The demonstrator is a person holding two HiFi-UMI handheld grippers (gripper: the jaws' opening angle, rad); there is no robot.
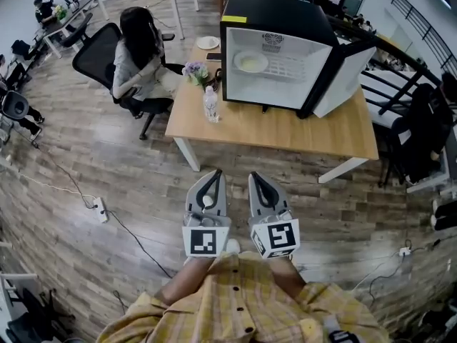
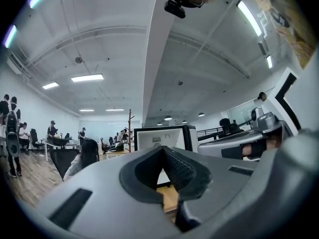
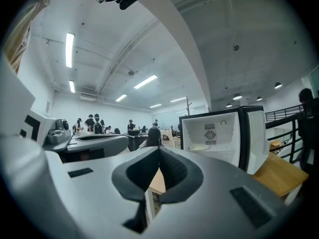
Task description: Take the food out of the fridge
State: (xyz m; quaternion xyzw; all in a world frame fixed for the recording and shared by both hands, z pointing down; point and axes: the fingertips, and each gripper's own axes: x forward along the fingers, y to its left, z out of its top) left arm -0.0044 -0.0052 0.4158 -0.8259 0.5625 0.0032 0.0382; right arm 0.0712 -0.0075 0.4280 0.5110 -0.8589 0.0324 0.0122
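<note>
Plate (image 1: 251,63) contents unclear inside open fridge (image 1: 278,16)

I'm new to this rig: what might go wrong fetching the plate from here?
The left gripper and right gripper are shut; unless opened, they may shove the plate deeper into the fridge. The bottle by the near edge of the table might get knocked over.

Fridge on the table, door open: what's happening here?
A person holds the left gripper and right gripper side by side over the floor, both shut and empty, short of the table. The fridge stands on it with its door open; a plate of food sits on the shelf inside, not yet taken out.
</note>
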